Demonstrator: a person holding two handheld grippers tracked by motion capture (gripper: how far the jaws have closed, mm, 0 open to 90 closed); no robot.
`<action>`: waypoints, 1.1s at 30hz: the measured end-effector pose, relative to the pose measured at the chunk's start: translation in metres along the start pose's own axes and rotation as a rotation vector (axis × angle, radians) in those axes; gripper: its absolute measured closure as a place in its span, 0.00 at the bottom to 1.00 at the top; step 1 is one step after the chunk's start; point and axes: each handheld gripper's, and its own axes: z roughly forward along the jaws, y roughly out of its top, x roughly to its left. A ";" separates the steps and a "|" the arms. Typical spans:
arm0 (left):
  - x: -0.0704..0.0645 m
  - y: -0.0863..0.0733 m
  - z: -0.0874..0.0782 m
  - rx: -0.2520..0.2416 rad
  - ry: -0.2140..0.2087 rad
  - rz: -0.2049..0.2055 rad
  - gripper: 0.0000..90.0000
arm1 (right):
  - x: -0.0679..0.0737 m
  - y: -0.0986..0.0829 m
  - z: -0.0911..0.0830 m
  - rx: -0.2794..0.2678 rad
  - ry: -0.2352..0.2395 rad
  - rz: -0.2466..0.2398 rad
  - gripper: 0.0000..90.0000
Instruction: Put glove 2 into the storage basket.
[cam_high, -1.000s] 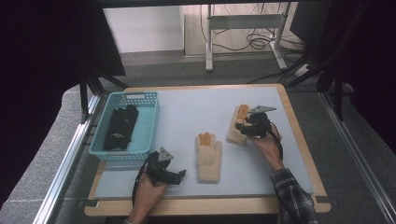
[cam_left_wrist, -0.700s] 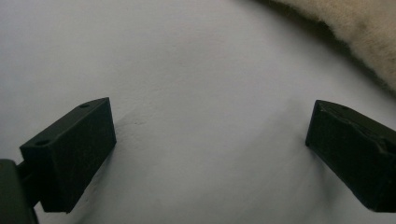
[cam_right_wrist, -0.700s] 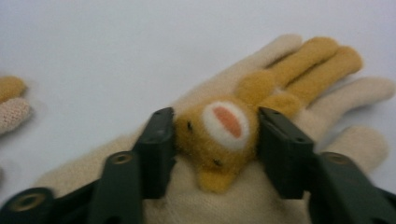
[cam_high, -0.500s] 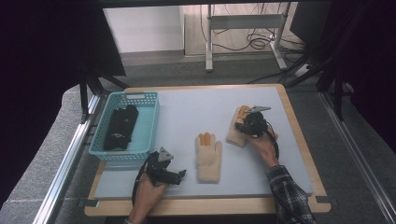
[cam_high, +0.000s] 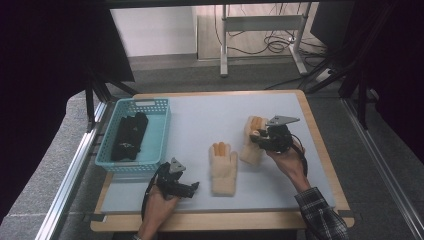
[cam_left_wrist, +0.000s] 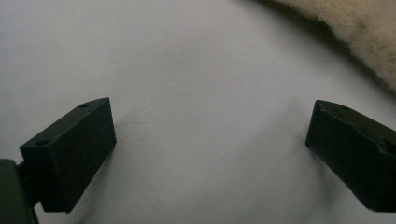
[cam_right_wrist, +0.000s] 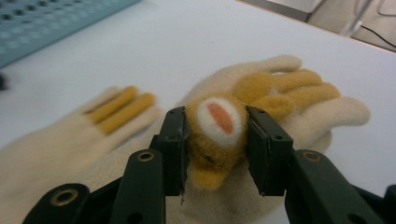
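Observation:
Two cream gloves with orange fingers lie flat on the pale mat. My right gripper (cam_high: 257, 135) hovers low over the right glove (cam_high: 248, 150). It is shut on a small fuzzy orange piece (cam_right_wrist: 217, 128) with a white patch and a red-orange spot, just above that glove (cam_right_wrist: 303, 107). The other glove (cam_high: 223, 167) lies mid-mat, seen again at the left (cam_right_wrist: 56, 140). My left gripper (cam_high: 192, 187) rests open near the mat's front, left of that glove's cuff. Between its wide-apart jaws (cam_left_wrist: 210, 135) is bare mat, and the glove's fleecy edge (cam_left_wrist: 364, 32) is off to the upper right.
A teal plastic basket (cam_high: 150, 107) stands at the mat's left with black items (cam_high: 129, 135) inside; its wall (cam_right_wrist: 46, 23) is in the right gripper view. The wooden table rim (cam_high: 320, 150) frames the mat. Metal rails run along both sides.
My right gripper has shifted slightly toward the person over the right glove, still shut on the fuzzy piece. The left gripper has not moved.

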 end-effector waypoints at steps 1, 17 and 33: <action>0.000 0.000 0.000 0.000 0.001 0.002 0.02 | 0.005 0.001 -0.004 -0.003 0.007 -0.012 0.67; 0.000 0.000 0.000 -0.004 0.000 -0.004 0.02 | 0.097 0.004 -0.013 0.010 0.221 -0.157 0.67; 0.000 0.000 0.000 -0.005 0.001 -0.002 0.02 | 0.105 -0.014 0.030 0.059 0.213 -0.134 0.49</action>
